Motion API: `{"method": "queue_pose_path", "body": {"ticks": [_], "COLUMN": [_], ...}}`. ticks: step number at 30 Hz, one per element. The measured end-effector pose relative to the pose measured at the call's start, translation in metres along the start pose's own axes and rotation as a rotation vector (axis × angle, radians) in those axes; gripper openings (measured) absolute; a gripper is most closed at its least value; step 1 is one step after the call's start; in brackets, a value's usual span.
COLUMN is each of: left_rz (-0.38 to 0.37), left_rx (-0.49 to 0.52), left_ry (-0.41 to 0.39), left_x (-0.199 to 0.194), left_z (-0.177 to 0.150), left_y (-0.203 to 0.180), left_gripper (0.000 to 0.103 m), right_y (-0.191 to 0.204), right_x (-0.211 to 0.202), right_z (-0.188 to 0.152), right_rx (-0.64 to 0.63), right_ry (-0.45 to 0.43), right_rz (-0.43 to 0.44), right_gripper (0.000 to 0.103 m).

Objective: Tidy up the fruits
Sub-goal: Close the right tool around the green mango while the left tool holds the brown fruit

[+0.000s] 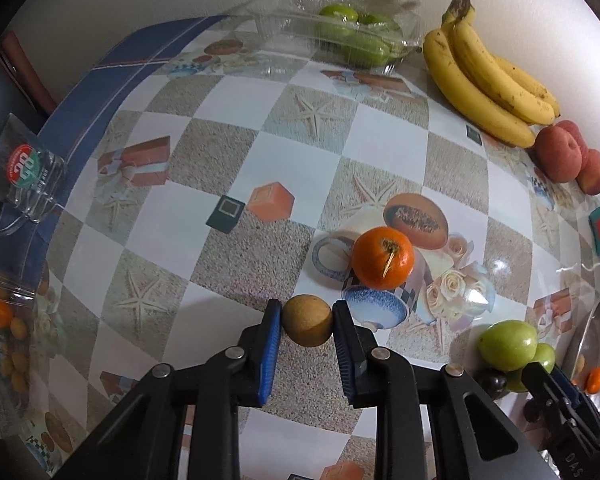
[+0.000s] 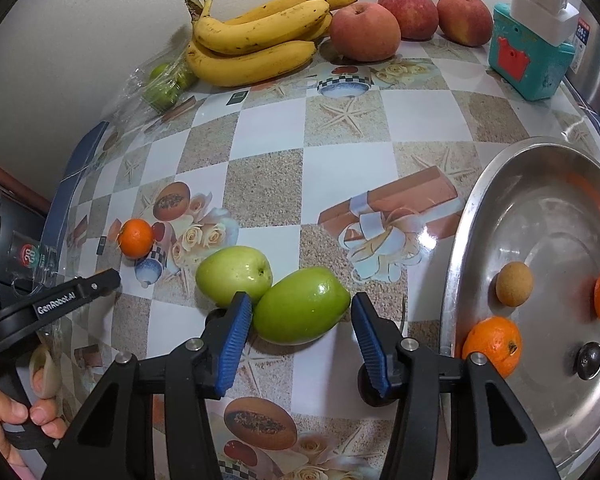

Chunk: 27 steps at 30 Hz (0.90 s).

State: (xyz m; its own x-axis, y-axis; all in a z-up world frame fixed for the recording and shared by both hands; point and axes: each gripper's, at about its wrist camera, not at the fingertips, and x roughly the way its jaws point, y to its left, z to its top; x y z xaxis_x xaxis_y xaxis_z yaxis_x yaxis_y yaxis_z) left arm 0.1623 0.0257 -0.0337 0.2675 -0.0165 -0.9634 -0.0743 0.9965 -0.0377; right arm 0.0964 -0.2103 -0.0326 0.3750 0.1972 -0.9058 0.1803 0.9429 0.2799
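My left gripper (image 1: 307, 320) is shut on a small round tan fruit (image 1: 307, 321), just in front of a mandarin (image 1: 383, 258) on the table. My right gripper (image 2: 302, 312) is open around a green fruit (image 2: 300, 306); its left pad touches the fruit, its right pad stands just off it. A second green fruit (image 2: 234, 276) lies against it on the left. A steel plate (image 2: 472, 216) at the right holds two mandarins (image 2: 492, 346), a tan fruit (image 2: 514, 284) and a dark round thing (image 2: 591, 360).
Bananas (image 2: 256, 40), three red apples (image 2: 366, 32) and a clear box of green fruit (image 1: 356, 38) line the far wall. A teal toy (image 2: 530, 62) stands at the back right. A glass mug (image 1: 24, 172) sits at the left edge.
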Motion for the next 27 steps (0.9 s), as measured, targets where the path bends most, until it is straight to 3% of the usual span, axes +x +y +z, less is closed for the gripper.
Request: {"method": "queue_pose_path", "body": {"ticks": [27], "left_rz": [0.013], "left_rx": [0.007], "left_ry": [-0.066], "left_x": [-0.027], "left_z": [-0.001], "left_y": [-0.005], "left_gripper": [0.027], "right_y": [-0.009], "right_x": [-0.003], "right_z": [-0.003], "right_rx": [0.05], "right_ry": [-0.014], "right_rz": [0.043], "right_gripper": [0.049]}}
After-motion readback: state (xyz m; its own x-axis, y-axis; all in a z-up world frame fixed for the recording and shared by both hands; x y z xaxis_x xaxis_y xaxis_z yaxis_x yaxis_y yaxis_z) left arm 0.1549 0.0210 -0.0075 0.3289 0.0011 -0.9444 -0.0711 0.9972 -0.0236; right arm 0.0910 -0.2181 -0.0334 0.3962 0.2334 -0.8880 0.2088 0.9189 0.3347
